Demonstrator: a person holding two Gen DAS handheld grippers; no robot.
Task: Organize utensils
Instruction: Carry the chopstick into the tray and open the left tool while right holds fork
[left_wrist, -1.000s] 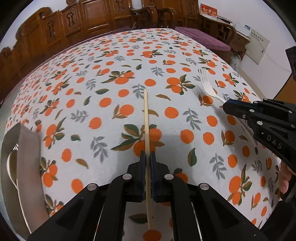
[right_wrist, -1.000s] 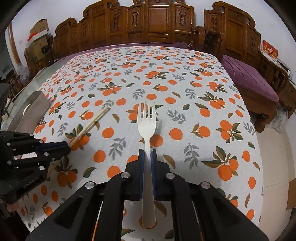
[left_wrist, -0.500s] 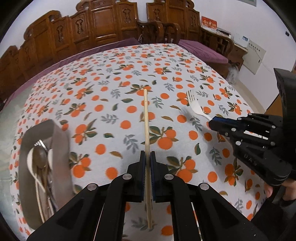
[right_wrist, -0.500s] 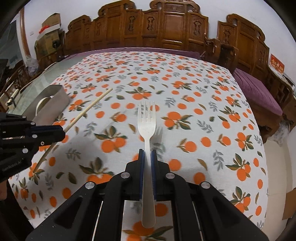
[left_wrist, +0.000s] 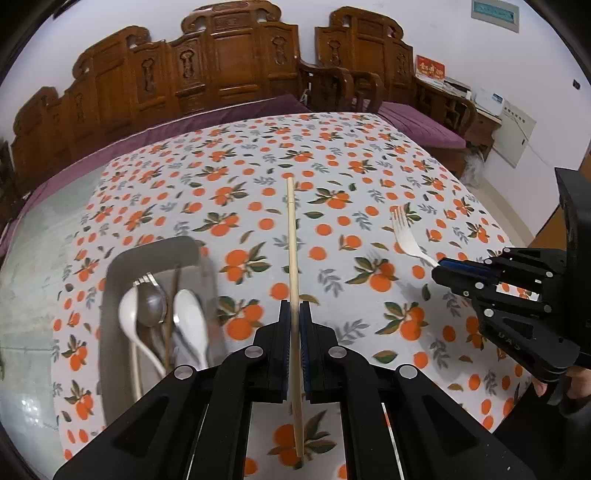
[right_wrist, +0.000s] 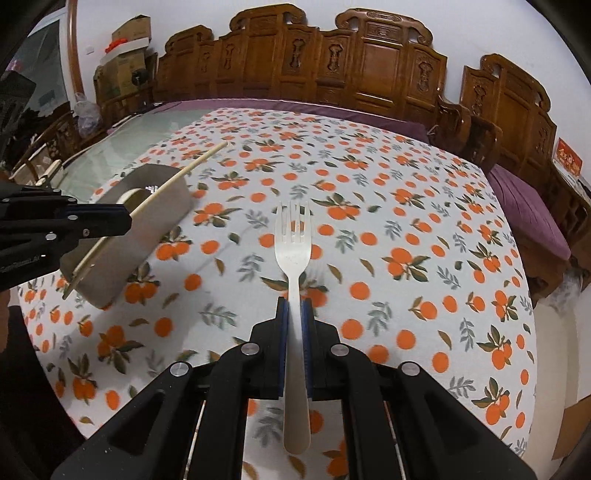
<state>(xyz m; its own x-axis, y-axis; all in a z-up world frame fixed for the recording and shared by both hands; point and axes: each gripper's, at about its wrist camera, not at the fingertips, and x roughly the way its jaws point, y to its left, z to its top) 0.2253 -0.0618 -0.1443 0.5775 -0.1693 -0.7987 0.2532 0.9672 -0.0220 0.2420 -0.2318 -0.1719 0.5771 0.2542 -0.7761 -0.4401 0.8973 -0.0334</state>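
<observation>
My left gripper (left_wrist: 294, 314) is shut on a pale wooden chopstick (left_wrist: 293, 243) and holds it above the table, pointing away. My right gripper (right_wrist: 294, 310) is shut on a white fork (right_wrist: 293, 243), tines forward, also held above the table. A grey metal utensil tray (left_wrist: 114, 354) lies left of the left gripper and holds white spoons (left_wrist: 190, 321), a metal spoon, a fork and a dark chopstick. In the right wrist view the tray (right_wrist: 147, 221) sits at the left behind the left gripper (right_wrist: 125, 219) and its chopstick (right_wrist: 177, 173). The right gripper (left_wrist: 439, 269) with the fork (left_wrist: 404, 236) shows in the left wrist view.
The table carries a white cloth with orange fruit print (left_wrist: 332, 166); bare glass (right_wrist: 122, 147) shows at its left side. Carved wooden chairs and benches with purple cushions (right_wrist: 528, 206) ring the table. Cardboard boxes (right_wrist: 125, 48) stand at the back left.
Both grippers have risen above the table with their utensils. The left gripper has swung toward the tray, which now shows fully with its contents.
</observation>
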